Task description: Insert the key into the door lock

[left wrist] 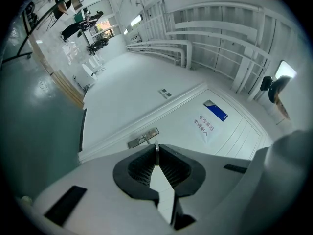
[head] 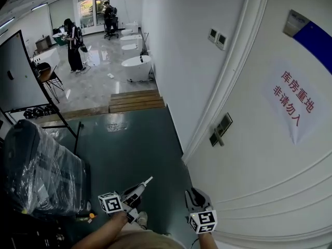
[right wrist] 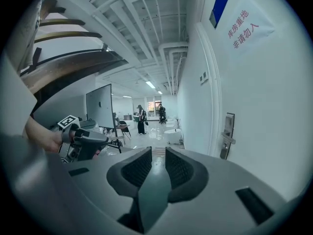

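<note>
Key, single, tight in left claw; right claw agape; one door lock.

Between the left gripper's closed fingertips we see only the thin edge of the key. Its bow is buried between the pads, and its teeth are too small to make out. Ahead of those fingertips the door lock shows as a small plate with a handle, and we cannot find its keyhole in any of the 3 views. In the head view the right gripper is 1 dark shape, so the gap between its fingers cannot be read there. Far beyond the right fingertips, 2 people are too small for us to tell what they do. Well to the left of the left fingers, a plastic-wrapped bulk is cut off by the picture's edge and its contents are hidden.
</note>
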Demonstrator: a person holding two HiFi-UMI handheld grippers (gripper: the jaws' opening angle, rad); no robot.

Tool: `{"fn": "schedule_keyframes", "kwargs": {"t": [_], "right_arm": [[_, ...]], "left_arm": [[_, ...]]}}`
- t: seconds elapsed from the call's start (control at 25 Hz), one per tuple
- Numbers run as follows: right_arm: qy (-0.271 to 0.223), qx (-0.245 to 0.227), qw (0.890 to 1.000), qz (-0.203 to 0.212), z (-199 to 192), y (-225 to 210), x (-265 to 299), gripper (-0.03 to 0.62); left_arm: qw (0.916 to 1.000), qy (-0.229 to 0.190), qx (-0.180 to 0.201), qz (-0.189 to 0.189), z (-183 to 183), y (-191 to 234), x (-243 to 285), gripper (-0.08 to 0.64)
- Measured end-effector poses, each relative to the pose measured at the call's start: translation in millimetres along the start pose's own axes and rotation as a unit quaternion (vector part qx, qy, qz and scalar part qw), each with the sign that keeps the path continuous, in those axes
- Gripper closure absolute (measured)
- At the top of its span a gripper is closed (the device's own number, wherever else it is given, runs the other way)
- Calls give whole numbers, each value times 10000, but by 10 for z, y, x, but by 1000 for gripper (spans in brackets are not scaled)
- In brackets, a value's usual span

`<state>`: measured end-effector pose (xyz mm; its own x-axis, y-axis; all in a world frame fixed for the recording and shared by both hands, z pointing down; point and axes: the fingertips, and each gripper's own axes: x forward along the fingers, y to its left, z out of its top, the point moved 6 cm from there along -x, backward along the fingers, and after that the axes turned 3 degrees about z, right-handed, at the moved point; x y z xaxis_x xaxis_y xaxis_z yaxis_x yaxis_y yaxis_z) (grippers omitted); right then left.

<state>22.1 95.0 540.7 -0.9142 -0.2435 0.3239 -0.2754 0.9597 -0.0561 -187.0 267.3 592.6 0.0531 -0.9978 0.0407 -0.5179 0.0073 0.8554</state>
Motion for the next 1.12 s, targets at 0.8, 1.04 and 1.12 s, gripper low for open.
{"fn": "schedule_keyframes", "kwargs": {"t": [0.8, 1.04, 1.12], "right_arm": [[175, 122, 9994, -263, 45, 312, 809, 500], [292, 134, 9988, -366, -25, 223, 787, 500], [282, 132, 9990, -331, -43, 201, 801, 500]], "left_arm": [[9993, 343, -1, -175, 710, 620, 25, 528], [9990, 400, 32, -205, 704, 633, 88, 528], [9990, 387, 58, -200, 720, 637, 126, 528]]}}
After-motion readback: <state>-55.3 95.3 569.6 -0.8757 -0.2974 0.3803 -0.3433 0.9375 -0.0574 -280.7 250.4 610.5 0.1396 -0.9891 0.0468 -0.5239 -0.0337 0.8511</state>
